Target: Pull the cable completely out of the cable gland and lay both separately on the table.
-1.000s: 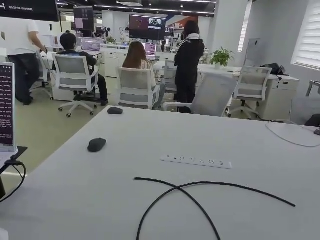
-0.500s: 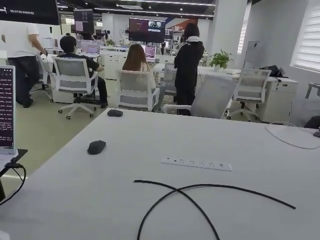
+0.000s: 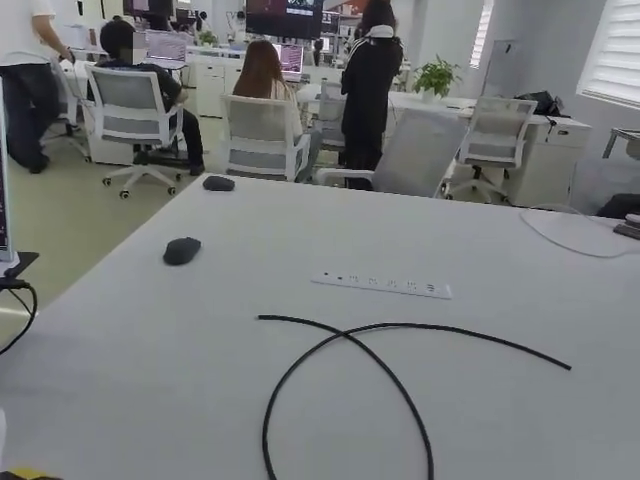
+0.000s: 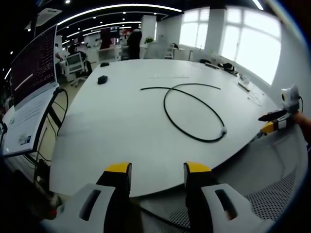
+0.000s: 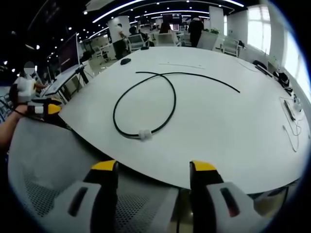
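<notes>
Open-plan office, big white table [image 3: 300, 230], with people and swivel chairs along the top of the head view. A white power strip [image 3: 381, 284] sits mid-frame on the table, a dark mouse [image 3: 182, 250] is left of centre, and a second mouse [image 3: 218, 183] lies further up.

The black cable [image 3: 345, 336] lies flat on the table at lower centre of the head view. It's looped once, crossing itself, with one end running out to the right. The white cable gland [image 5: 144, 134] is on the cable at the bottom of the loop in the right gripper view, near the table edge. In the left gripper view the same gland [image 4: 223, 131] is at lower right of the loop. The cable is not pulled out.

Left gripper [image 4: 158, 174]: yellow-tipped jaws apart with nothing between them, at the bottom of its frame below the table edge, well clear of the cable [image 4: 164, 104].

Right gripper [image 5: 154, 170]: jaws also spread and empty, bottom of its frame, over the grey mesh chair seat [image 5: 43, 184]. The cable loop [image 5: 115, 109] is up-frame from it, untouched.

Each gripper appears at the edge of the other's view: right gripper [image 4: 274, 124] at far right, left gripper [image 5: 41, 109] at far left.
</notes>
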`<action>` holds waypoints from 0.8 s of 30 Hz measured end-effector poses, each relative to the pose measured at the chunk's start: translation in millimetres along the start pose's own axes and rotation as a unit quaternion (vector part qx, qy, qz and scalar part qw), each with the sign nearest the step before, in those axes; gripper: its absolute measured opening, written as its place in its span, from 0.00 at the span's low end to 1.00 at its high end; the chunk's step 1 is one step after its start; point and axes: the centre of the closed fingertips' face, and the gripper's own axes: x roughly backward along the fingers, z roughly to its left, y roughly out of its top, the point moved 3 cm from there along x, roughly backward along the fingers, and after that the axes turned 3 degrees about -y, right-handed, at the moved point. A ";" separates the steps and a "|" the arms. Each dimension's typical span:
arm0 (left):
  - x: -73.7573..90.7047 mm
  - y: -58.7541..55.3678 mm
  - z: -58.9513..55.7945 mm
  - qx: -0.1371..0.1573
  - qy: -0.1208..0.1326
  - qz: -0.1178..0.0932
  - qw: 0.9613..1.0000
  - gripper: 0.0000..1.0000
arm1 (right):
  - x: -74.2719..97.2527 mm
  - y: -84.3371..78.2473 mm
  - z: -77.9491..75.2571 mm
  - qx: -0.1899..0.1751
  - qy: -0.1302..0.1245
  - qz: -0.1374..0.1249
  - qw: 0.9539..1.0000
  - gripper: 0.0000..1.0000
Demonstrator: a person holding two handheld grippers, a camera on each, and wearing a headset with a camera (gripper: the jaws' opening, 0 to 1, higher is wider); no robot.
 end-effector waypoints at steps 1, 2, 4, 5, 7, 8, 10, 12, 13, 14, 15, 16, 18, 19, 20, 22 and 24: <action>0.0 -0.3 0.0 0.000 0.000 0.001 1.000 0.44 | -0.1 0.3 0.3 0.000 0.001 -0.001 1.000 0.62; 0.0 -0.7 -0.3 0.001 -0.001 0.003 1.000 0.44 | -0.2 0.6 0.8 0.000 0.003 -0.002 1.000 0.61; 0.1 -1.1 -0.2 0.000 0.001 0.004 1.000 0.44 | -0.2 1.3 1.7 0.000 0.006 -0.004 1.000 0.61; 0.3 -0.8 -0.1 0.001 0.001 0.003 1.000 0.44 | -0.2 1.6 2.2 0.000 0.008 -0.005 1.000 0.61; -0.7 -1.5 -0.4 0.000 0.002 0.009 1.000 0.46 | -0.1 2.0 3.0 0.000 0.010 -0.006 1.000 0.61; -1.5 -9.3 -5.3 -0.019 -0.012 0.050 0.999 0.50 | -0.1 1.5 3.1 0.002 0.011 -0.004 1.000 0.61; -4.8 -6.1 -16.4 -0.066 -0.039 0.055 0.995 0.53 | -0.5 0.9 4.5 0.006 0.017 -0.001 1.000 0.61; -5.7 -0.5 -27.0 -0.096 -0.064 0.066 0.991 0.51 | -0.5 1.1 4.4 0.005 0.018 -0.002 1.000 0.61; -5.6 1.3 -30.1 -0.113 -0.072 0.078 0.988 0.53 | -0.5 1.1 4.3 0.005 0.018 -0.002 1.000 0.61; -5.6 5.1 -32.2 -0.124 -0.072 0.084 0.986 0.56 | -0.4 1.5 3.9 0.004 0.018 -0.004 1.000 0.61; -6.7 13.4 -34.3 -0.140 -0.069 0.078 0.985 0.56 | -0.3 1.8 3.3 0.002 0.017 -0.005 1.000 0.61; -8.3 24.2 -41.2 -0.166 -0.074 0.074 0.981 0.55 | -0.1 2.1 2.3 -0.001 0.015 -0.007 1.000 0.61; -13.5 37.6 -57.0 -0.187 -0.097 0.072 0.975 0.55 | 0.0 2.6 2.1 -0.005 0.015 -0.009 1.000 0.61; -21.3 49.9 -75.5 -0.189 -0.126 0.053 0.973 0.56 | 0.0 2.9 2.4 -0.004 0.015 -0.010 1.000 0.61; -27.7 56.7 -88.0 -0.198 -0.145 0.041 0.969 0.56 | 0.1 3.1 2.2 -0.004 0.015 -0.011 1.000 0.61; -44.9 61.1 -117.7 -0.206 -0.189 0.051 0.959 0.55 | 0.3 3.9 2.4 -0.005 0.016 -0.014 1.000 0.60; -61.9 62.2 -144.8 -0.212 -0.231 0.060 0.948 0.54 | 0.5 4.3 2.8 -0.005 0.017 -0.015 1.000 0.60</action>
